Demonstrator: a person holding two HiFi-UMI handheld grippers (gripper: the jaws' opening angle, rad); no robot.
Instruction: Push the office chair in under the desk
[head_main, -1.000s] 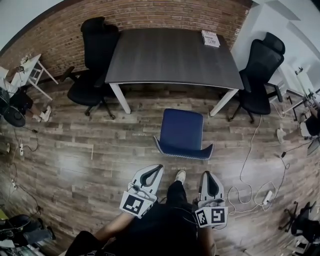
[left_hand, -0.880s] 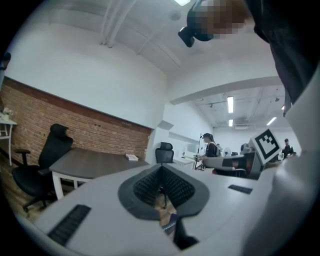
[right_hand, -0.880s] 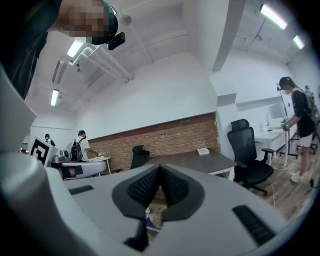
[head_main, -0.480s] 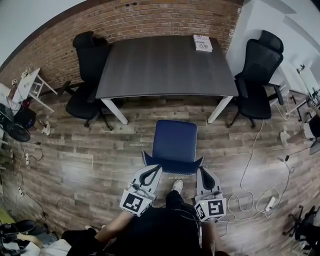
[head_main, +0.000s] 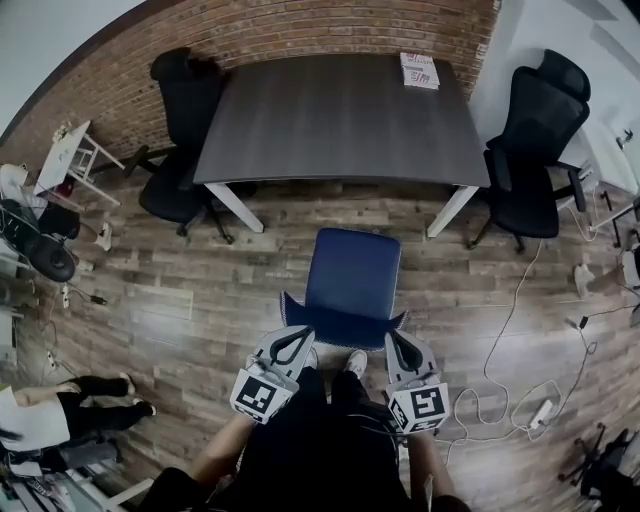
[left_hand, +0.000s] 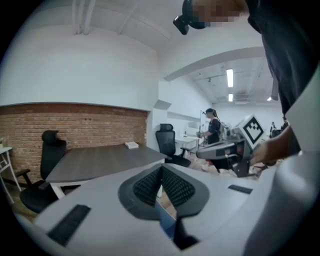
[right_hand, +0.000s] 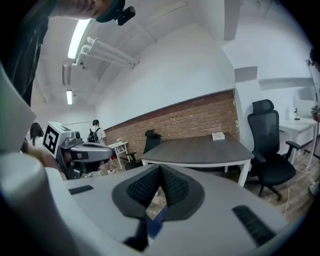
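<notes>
The office chair has a blue seat and back and stands on the wood floor, a little short of the dark grey desk. It faces the desk, with its backrest edge nearest me. My left gripper is shut and empty, its tip at the backrest's left corner. At the right corner my right gripper is shut and empty too. Whether either tip touches the chair I cannot tell. In the left gripper view the shut jaws point over a strip of blue chair toward the desk. The right gripper view shows the same desk.
Black office chairs stand at the desk's left and right. A booklet lies on the far right corner of the desk. Cables and a power strip trail over the floor at right. A person is at lower left.
Both grippers have moved forward and down, from well behind the chair up to its backrest edge. A person has come into view at lower left.
</notes>
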